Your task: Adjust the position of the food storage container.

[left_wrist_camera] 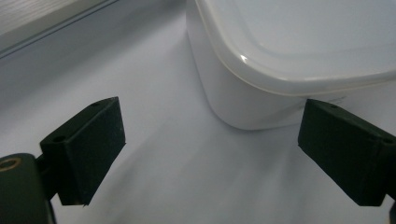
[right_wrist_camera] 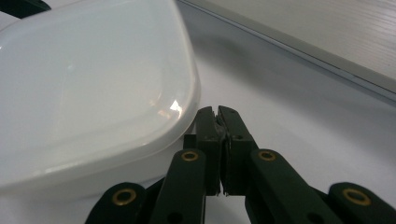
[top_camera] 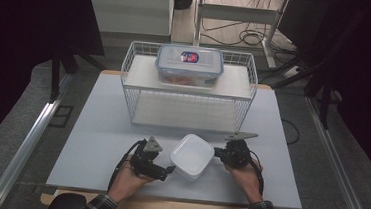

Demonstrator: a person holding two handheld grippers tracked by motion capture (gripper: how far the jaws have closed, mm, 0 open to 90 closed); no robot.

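A white square tub with a fitted lid (top_camera: 192, 156) sits on the table near the front, turned corner-on. My left gripper (top_camera: 168, 170) lies just left of it and is open; in the left gripper view (left_wrist_camera: 212, 136) the tub's rounded corner (left_wrist_camera: 299, 42) stands just beyond the gap between the two pads, touching neither. My right gripper (top_camera: 215, 154) is at the tub's right side. In the right gripper view its jaws (right_wrist_camera: 217, 115) are shut, with nothing between them, right beside the lid's rim (right_wrist_camera: 93, 93).
A white wire rack (top_camera: 126, 68) with two shelf boards stands behind the tub. On its upper board rests a clear clip-lid box (top_camera: 189, 64) with something red and blue inside. The pale tabletop (top_camera: 96, 127) lies bare on both sides.
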